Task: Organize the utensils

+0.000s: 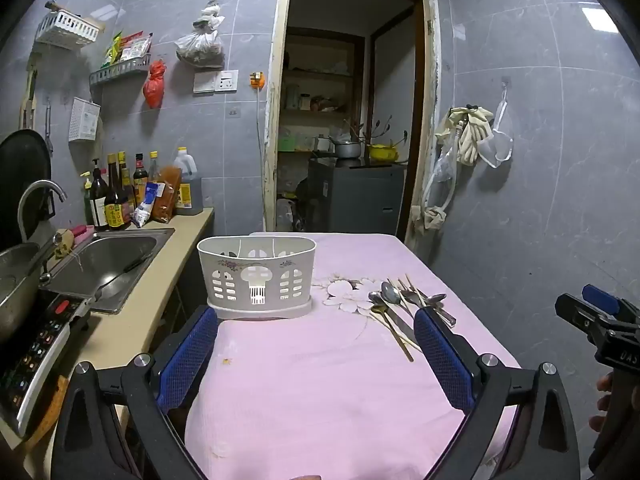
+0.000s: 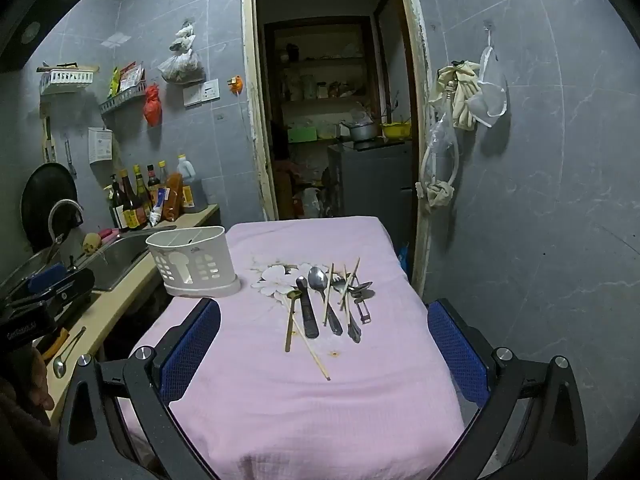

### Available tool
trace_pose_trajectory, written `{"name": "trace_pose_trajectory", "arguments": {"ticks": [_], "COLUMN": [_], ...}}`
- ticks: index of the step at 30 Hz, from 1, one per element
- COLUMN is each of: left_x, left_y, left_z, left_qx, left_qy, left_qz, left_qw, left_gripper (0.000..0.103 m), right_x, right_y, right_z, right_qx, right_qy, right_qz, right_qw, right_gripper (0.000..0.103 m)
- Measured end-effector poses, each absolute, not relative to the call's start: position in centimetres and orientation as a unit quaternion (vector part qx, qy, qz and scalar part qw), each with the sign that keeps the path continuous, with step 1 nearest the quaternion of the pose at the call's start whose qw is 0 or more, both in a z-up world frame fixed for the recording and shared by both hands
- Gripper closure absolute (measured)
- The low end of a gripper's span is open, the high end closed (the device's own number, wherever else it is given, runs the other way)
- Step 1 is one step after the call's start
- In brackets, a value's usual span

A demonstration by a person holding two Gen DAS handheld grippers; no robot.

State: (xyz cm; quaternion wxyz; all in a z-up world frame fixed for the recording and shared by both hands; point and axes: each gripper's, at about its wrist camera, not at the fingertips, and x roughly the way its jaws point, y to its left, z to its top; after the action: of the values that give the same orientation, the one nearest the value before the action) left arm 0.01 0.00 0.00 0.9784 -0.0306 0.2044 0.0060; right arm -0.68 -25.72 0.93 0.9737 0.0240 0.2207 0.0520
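A white slotted utensil holder point(image 1: 257, 276) stands on the pink-clothed table point(image 1: 320, 380); it also shows in the right wrist view point(image 2: 194, 262). A pile of utensils point(image 2: 328, 300) lies to its right: several spoons, a gold spoon point(image 2: 291, 316), wooden chopsticks point(image 2: 310, 348) and a fork. The same pile point(image 1: 404, 304) shows in the left wrist view. My left gripper point(image 1: 316, 344) is open and empty, above the table's near half. My right gripper point(image 2: 324, 344) is open and empty, short of the pile. Each gripper shows at the other view's edge.
A counter with a steel sink point(image 1: 104, 264), induction cooker point(image 1: 36, 352) and sauce bottles point(image 1: 120, 192) runs along the table's left. A spoon point(image 2: 64, 356) lies on the counter. A doorway point(image 1: 348, 120) is behind the table. Grey tiled wall on the right.
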Motion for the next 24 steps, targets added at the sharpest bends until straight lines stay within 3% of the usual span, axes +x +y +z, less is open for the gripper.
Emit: {"name": "trace_pose_trajectory", "arguments": {"ticks": [24], "left_x": [-0.03], "left_y": [-0.01], "left_z": [0.0], "left_qx": [-0.034], "left_qy": [0.203], "left_qz": [0.004], "left_qw": [0.979], "left_gripper": [0.004], "right_x": [-0.12], "right_y": [-25.72], "right_z": [0.54], "right_qx": [0.023], "right_qy": [0.221], "right_qz": [0.056], "right_qw": [0.973], "right_gripper": [0.001]}}
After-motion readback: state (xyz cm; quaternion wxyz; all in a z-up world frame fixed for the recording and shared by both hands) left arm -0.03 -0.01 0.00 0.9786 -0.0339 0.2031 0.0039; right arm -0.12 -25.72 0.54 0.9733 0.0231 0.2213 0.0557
